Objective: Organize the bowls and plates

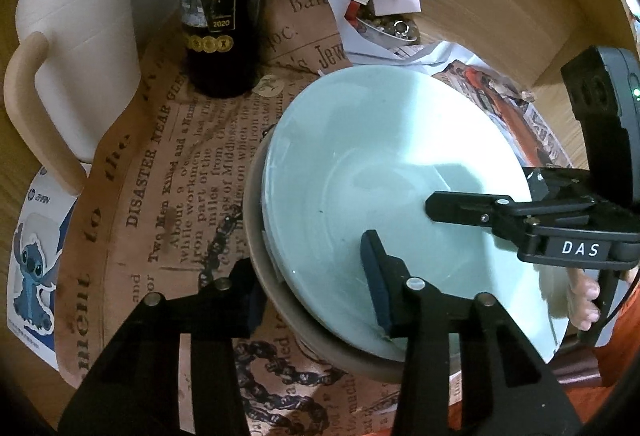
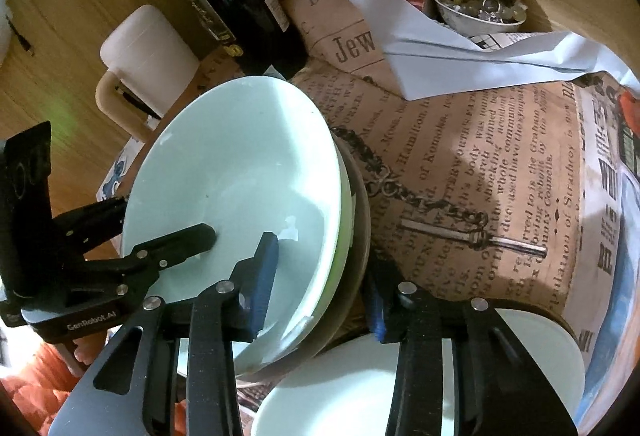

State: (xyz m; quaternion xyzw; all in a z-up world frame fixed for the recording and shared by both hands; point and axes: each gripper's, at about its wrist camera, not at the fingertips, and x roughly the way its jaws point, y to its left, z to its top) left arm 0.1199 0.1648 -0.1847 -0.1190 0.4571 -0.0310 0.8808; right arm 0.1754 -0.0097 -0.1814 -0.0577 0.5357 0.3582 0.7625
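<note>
Grippers straddle opposite rims of pale-green ceramic plate (image 1: 384, 171) stack atop brown bowl (image 1: 256, 244): left gripper (image 1: 316, 292) and right gripper (image 2: 320, 292) both unclenched, steadying for lift.

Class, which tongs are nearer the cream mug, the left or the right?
Left. The left tongs straddle the rim of the plate stack on the side facing the cream mug; the right tongs straddle the opposite rim, across the stack.

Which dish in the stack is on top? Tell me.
The pale mint plate is on top; both grippers' jaws straddle its rim. A greenish dish edge shows beneath it, and the grey-brown bowl sits at the bottom.
</note>
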